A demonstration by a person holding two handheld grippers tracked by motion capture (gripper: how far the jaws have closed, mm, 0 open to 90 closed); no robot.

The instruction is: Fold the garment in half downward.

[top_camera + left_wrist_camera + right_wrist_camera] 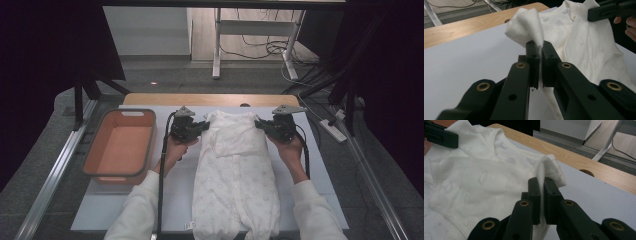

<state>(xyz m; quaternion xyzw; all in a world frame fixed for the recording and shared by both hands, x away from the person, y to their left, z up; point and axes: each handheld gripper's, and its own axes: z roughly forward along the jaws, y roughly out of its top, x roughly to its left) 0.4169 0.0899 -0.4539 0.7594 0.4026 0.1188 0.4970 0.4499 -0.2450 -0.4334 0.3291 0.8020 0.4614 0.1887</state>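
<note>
A white baby onesie (235,175) lies lengthwise on the white table mat (125,210), its neck end at the far side. My left gripper (205,125) is shut on the garment's left shoulder; in the left gripper view the cloth (529,27) rises pinched between the black jaws of the left gripper (539,53). My right gripper (258,123) is shut on the right shoulder; the right gripper view shows a fold of the sleeve edge (549,167) clamped in the right gripper (541,186). Both shoulders are held slightly off the mat.
An orange basin (120,145) with a grey rim stands at the left of the mat. A wooden table edge (200,99) runs behind the mat. Metal rails border both sides. Cables and a desk frame (250,40) lie on the floor beyond.
</note>
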